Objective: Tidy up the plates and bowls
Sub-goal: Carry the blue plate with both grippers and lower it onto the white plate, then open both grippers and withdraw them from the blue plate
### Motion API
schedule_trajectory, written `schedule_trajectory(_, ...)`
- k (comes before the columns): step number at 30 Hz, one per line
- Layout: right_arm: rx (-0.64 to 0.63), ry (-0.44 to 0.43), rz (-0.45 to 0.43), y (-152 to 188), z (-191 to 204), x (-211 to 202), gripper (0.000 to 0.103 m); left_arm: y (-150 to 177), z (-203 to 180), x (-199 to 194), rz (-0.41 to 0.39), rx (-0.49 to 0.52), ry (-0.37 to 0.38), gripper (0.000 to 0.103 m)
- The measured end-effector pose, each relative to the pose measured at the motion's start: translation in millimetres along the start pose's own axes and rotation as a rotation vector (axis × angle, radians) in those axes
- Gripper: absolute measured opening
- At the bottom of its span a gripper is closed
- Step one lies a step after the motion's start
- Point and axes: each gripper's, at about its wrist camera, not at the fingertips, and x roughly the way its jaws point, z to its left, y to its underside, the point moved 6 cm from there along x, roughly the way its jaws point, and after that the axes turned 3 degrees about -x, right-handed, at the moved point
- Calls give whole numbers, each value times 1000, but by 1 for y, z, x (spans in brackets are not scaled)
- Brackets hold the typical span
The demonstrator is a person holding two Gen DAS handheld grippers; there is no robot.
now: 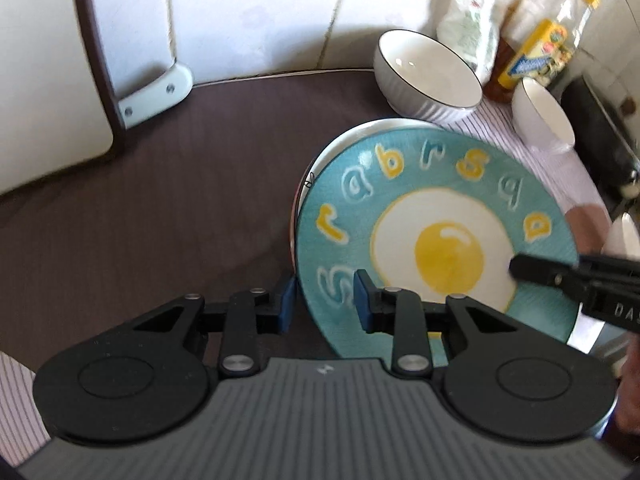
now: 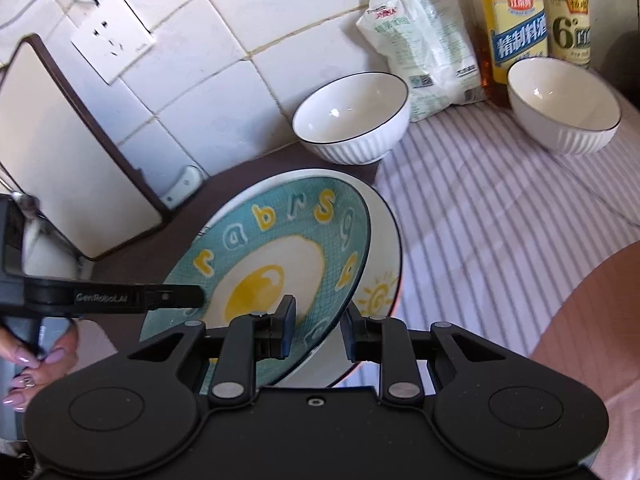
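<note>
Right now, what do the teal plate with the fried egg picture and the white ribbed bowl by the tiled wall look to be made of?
The teal fried-egg plate looks like glazed ceramic: bright highlights sit on the yolk and the printed letters. The white ribbed bowl also looks like glazed ceramic or porcelain, with a glossy inside, moulded vertical ribs and a thin dark painted rim. Neither can be told for certain.

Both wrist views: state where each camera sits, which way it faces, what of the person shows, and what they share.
Left wrist: on the left gripper, angled down at the egg plate's left rim between its pads; right gripper enters from the right.
Right wrist: on the right gripper, angled down at the plate's right rim; a hand shows at left.
Shared: plate, both white bowls, white board, bottles.
</note>
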Motion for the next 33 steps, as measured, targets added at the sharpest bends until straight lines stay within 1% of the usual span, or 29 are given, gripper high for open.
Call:
schedule_trajectory(2,-33,35,-1,-1,2,0,29,1,0,-1,-6,7,-2,29)
schedule_trajectory(5,-12,36,22,0,-1,4,29,2,4,-2,-8,-12,4,29)
schedule_trajectory(7,-15,61,28,1,0,6,31,3,6,-1,-1,-33,7,27)
schedule_trajectory(9,-47,93,31,1,4,5,32,6,6,0,17,-62,11,26)
schedule_trajectory(12,-123,150,29,2,13,2,33,10,7,-5,15,-98,14,25)
schedule_trajectory(14,-186,189,26,3,18,-1,33,13,5,-13,-1,-101,2,25)
schedule_trajectory(16,-242,230,19,4,19,-5,34,16,1,-22,-15,-90,-30,25)
schedule_trajectory(17,-260,255,18,5,19,-6,36,18,-1,-26,-17,-83,-47,25)
schedule_trajectory(19,-271,288,1,7,16,-13,36,21,-6,-34,-20,-79,-61,25)
schedule_trajectory(24,-264,239,-68,7,17,-43,43,29,-28,-54,-28,-36,-47,25)
schedule_trajectory(29,-255,205,-104,6,19,-65,48,29,-58,-72,-26,10,-55,30)
schedule_trajectory(31,-242,196,-118,6,17,-76,50,30,-70,-79,-21,19,-63,37)
schedule_trajectory(33,-230,189,-131,8,16,-89,55,31,-83,-84,-13,32,-67,41)
